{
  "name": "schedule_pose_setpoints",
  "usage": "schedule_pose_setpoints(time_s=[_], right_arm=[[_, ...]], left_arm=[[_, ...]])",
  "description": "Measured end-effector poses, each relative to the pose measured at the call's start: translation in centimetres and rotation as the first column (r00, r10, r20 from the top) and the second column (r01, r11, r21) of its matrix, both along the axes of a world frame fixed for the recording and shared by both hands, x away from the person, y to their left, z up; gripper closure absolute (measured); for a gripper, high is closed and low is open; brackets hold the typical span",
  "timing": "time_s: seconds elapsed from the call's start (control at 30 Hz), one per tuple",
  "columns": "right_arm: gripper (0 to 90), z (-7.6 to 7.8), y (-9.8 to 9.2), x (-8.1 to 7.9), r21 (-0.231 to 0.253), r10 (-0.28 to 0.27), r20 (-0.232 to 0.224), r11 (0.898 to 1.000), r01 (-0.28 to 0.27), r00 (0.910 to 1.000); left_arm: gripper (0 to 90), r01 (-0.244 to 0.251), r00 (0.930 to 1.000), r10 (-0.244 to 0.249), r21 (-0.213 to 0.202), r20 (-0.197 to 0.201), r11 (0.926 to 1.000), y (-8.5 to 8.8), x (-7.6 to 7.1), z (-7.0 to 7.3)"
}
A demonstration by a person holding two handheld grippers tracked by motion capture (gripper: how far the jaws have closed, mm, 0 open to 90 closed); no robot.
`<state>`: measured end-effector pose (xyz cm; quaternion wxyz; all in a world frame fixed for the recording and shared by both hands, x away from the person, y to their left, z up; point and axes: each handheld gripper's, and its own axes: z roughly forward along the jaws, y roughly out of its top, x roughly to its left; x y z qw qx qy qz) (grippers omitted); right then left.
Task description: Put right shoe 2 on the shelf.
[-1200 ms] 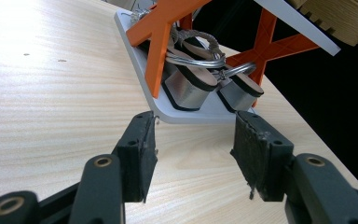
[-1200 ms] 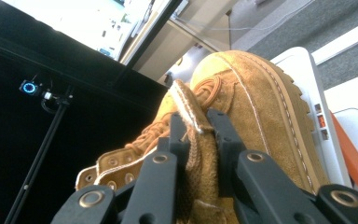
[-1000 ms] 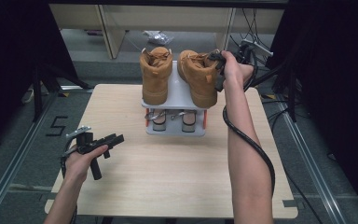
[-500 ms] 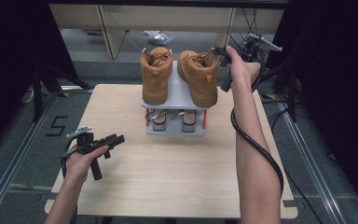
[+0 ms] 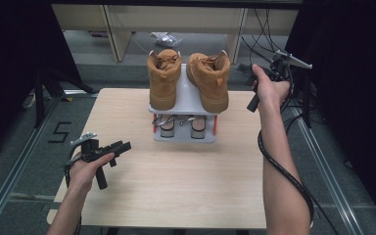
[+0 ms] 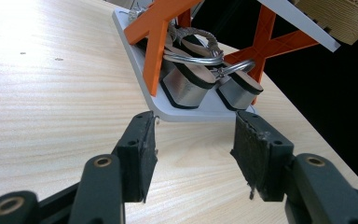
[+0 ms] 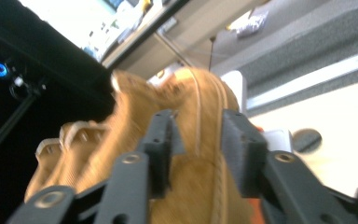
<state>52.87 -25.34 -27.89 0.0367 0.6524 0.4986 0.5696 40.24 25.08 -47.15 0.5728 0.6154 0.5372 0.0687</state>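
Since the earlier frame, the right gripper (image 5: 252, 73) has drawn away toward 3 o'clock from the right-hand tan suede boot (image 5: 209, 81) and its jaws, just closing again, stand part open with nothing between them. That boot sits on the top shelf of the white-and-orange shoe rack (image 5: 183, 98) at the table's (image 5: 186, 186) 12 o'clock, beside its twin (image 5: 164, 78). It looks fairly heavy, with a soft collar (likely to crumple) and a stiff heel, the better hold. The left gripper (image 5: 120, 146) rests open at 8 o'clock.
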Motion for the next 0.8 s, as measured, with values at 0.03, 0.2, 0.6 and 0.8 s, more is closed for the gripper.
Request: schedule_pose_setpoints(time_s=[0.03, 0.2, 0.6, 0.8], right_arm=[[70.4, -0.4, -0.1, -0.2, -0.008, 0.009, -0.009, 1.0, -0.009, 0.9999], [84.1, -2.3, -0.5, -1.0, -0.038, 0.063, -0.06, 0.997, -0.065, 0.9962], [90.0, -6.4, 0.5, -2.5, -0.021, 0.176, -0.176, 0.983, -0.183, 0.9684], [90.0, -6.5, 1.4, -2.9, -0.044, 0.195, -0.175, 0.978, -0.205, 0.9651]], left_arm=[[48.1, 0.002, 1.0, -0.002, 0.002, 0.002, 1.0, 0.0, 0.0, 0.0], [48.1, 0.006, 1.0, -0.006, 0.003, 0.003, 1.0, -0.2, 0.0, 0.0], [48.1, 0.002, 1.0, -0.002, 0.005, -0.001, 1.0, -0.1, -0.1, -0.1], [48.1, 0.002, 1.0, -0.002, 0.002, -0.001, 1.0, -0.2, -0.1, -0.1]])
